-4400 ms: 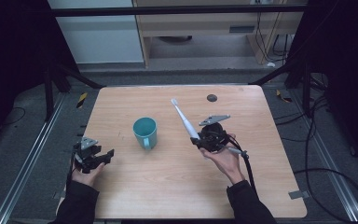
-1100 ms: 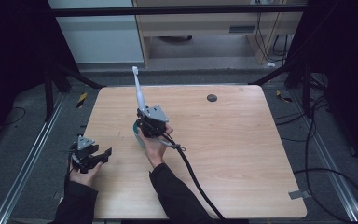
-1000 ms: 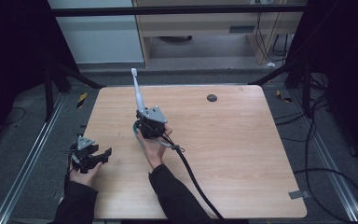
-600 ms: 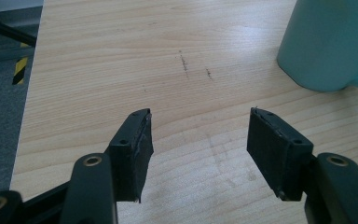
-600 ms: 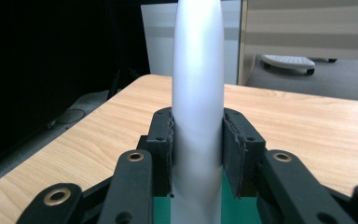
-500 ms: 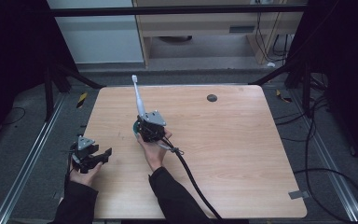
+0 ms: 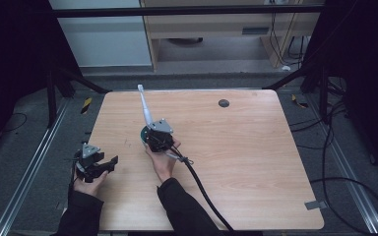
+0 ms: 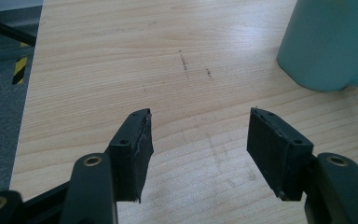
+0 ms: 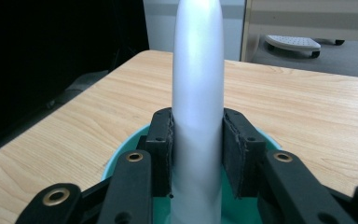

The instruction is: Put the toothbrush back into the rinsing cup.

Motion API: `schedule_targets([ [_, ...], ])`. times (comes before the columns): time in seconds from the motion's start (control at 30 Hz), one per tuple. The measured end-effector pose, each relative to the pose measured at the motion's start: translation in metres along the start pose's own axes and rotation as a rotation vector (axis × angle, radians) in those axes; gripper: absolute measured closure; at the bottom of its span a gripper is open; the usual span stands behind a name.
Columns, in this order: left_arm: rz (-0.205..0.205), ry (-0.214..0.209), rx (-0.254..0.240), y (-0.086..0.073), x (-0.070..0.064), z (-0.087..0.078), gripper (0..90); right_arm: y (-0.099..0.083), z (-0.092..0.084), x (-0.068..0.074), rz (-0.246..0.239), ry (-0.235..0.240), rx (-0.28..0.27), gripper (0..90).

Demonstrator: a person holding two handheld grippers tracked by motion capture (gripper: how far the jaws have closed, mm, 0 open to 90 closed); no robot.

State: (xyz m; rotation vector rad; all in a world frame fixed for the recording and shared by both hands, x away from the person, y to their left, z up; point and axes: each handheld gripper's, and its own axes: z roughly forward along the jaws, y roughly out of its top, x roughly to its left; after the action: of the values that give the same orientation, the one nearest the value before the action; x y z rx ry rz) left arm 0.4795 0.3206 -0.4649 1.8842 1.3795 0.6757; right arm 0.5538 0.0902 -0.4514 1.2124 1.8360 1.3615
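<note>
My right gripper [image 7: 153, 136] is shut on a long white handle [image 7: 145, 105], probably a toothbrush, that points up and away from it. In the right gripper view the pads press both sides of the white handle [image 9: 198, 84], and the teal cup [image 9: 121, 161] opens right below the jaws. The rim of the teal cup [image 7: 143, 133] peeks out left of the gripper in the high view. My left gripper [image 7: 109, 162] rests open at the table's left edge, nothing between its pads [image 8: 135, 151]; the teal cup [image 8: 328, 42] stands ahead to its right.
A small dark round spot [image 7: 223, 103] lies on the wooden table [image 7: 256, 162] near the far edge. The right gripper's black cable [image 7: 202, 189] trails toward the near edge. Metal frame rails run along both sides of the table.
The right gripper carried the white handle from the table's right of centre over to the cup. In the last second it sank slightly toward the cup. The left gripper has stayed still.
</note>
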Motion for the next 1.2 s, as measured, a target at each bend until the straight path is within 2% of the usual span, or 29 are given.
schedule_targets([
  [0.17,0.000,-0.001,0.000,0.000,0.000,0.000,40.1,0.001,-0.001,0.000,-0.001,0.004,0.003,64.7],
  [0.3,0.000,-0.001,0.001,0.000,0.000,0.000,40.1,0.004,-0.005,0.001,-0.007,0.006,-0.022,62.2],
  [0.43,0.000,0.000,0.001,0.000,0.000,0.000,40.0,0.009,-0.011,0.000,-0.001,0.006,-0.049,54.1],
  [0.6,0.000,-0.001,0.002,0.000,0.000,0.000,40.0,0.018,-0.027,-0.005,0.012,0.047,-0.085,41.0],
  [0.67,0.000,-0.001,0.002,0.000,0.000,0.000,40.0,0.023,-0.036,-0.010,0.012,0.055,-0.096,38.7],
  [0.77,-0.001,-0.003,0.002,0.000,0.000,0.000,39.9,0.029,-0.047,-0.021,0.010,0.066,-0.086,32.6],
  [0.87,-0.004,-0.006,0.003,0.000,0.000,0.000,39.9,0.031,-0.059,-0.036,-0.015,0.063,-0.066,28.6],
  [1.03,-0.009,-0.008,0.003,-0.001,0.000,0.001,39.6,0.032,-0.082,-0.066,-0.013,0.072,-0.050,21.5],
  [1.2,-0.006,-0.013,0.001,-0.001,-0.001,0.000,38.8,0.029,-0.106,-0.099,-0.016,0.028,-0.038,18.5],
])
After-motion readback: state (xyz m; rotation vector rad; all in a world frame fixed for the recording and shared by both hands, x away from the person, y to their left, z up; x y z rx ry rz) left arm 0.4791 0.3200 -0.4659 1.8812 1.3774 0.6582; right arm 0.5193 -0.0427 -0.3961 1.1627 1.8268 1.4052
